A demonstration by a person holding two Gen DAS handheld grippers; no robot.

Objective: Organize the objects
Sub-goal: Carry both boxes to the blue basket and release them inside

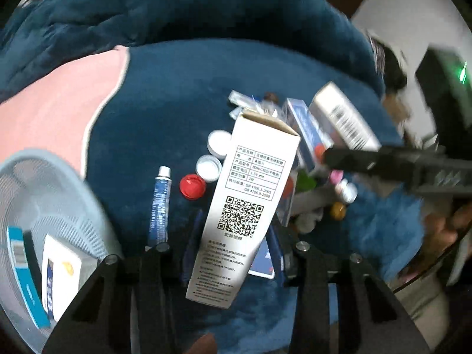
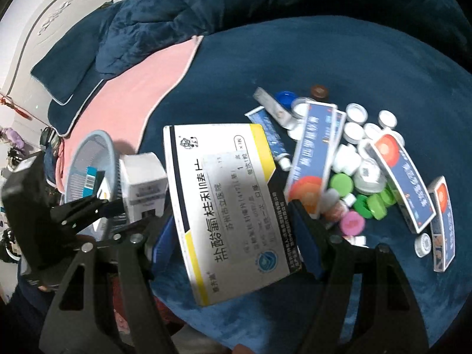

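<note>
Our left tongs (image 1: 233, 253) are clamped on one tall white box (image 1: 244, 206) with a square code on it. The box stands up between the blue pads and leans a little to the right. Our right tongs (image 2: 233, 236) are clamped on one flat white and yellow box (image 2: 227, 206), held by its two long edges. Both tongs point down at the dark blue blanket (image 2: 368, 59).

Out past the left tongs we see one blue tube (image 1: 160, 203), one red cap (image 1: 192, 186) and two white caps (image 1: 214, 155) on the blanket. One round blue basket (image 1: 53, 194) sits at the left, with a few boxes inside.

Out past the right tongs lies a messy pile. We count four blue boxes (image 2: 312, 153) with orange spots, three green caps (image 2: 342, 183), one pink cap (image 2: 352, 221) and many white caps; we cannot count those well. In the right view the left tongs hold the white box just beside the basket. One pink cloth (image 2: 141, 88) lies behind.
</note>
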